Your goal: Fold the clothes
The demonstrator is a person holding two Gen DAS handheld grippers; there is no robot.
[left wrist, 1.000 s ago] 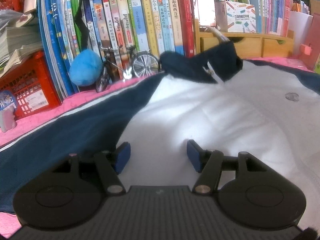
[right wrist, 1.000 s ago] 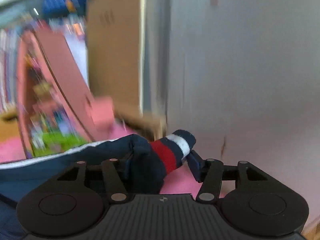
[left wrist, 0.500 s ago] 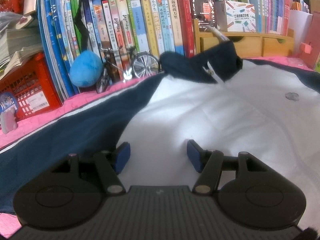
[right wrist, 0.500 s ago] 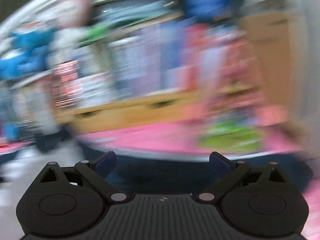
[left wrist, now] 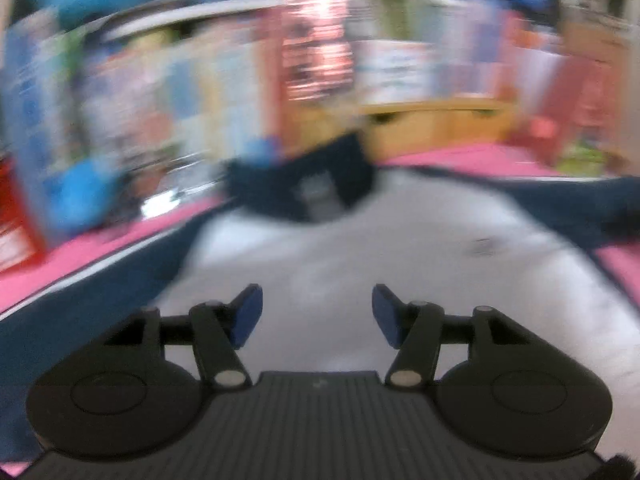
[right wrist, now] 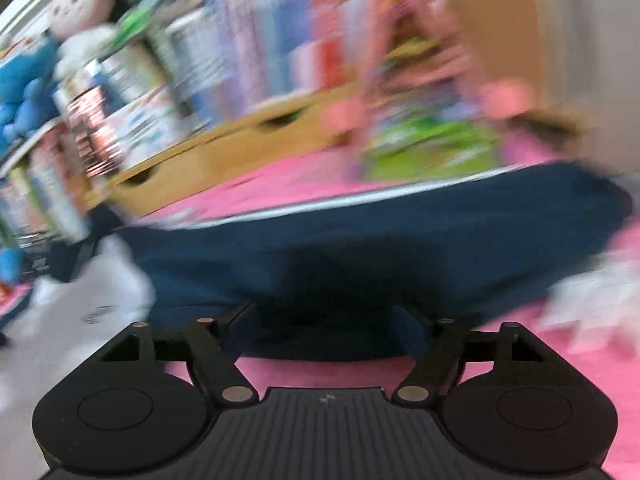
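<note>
Lying flat, the shirt (left wrist: 400, 264) points its collar at the books (left wrist: 180, 92); both tongs (left wrist: 317, 314) (right wrist: 324, 322) gape, empty.

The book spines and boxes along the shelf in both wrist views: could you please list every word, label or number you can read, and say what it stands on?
No text can be read in either view.
Book spines, left wrist view: lost to motion blur.
Book spines, right wrist view: blurred streaks only.
Green box on the pink cloth: print smeared, unreadable.
Round mark on the white garment: too blurred to tell whether it bears text.
</note>
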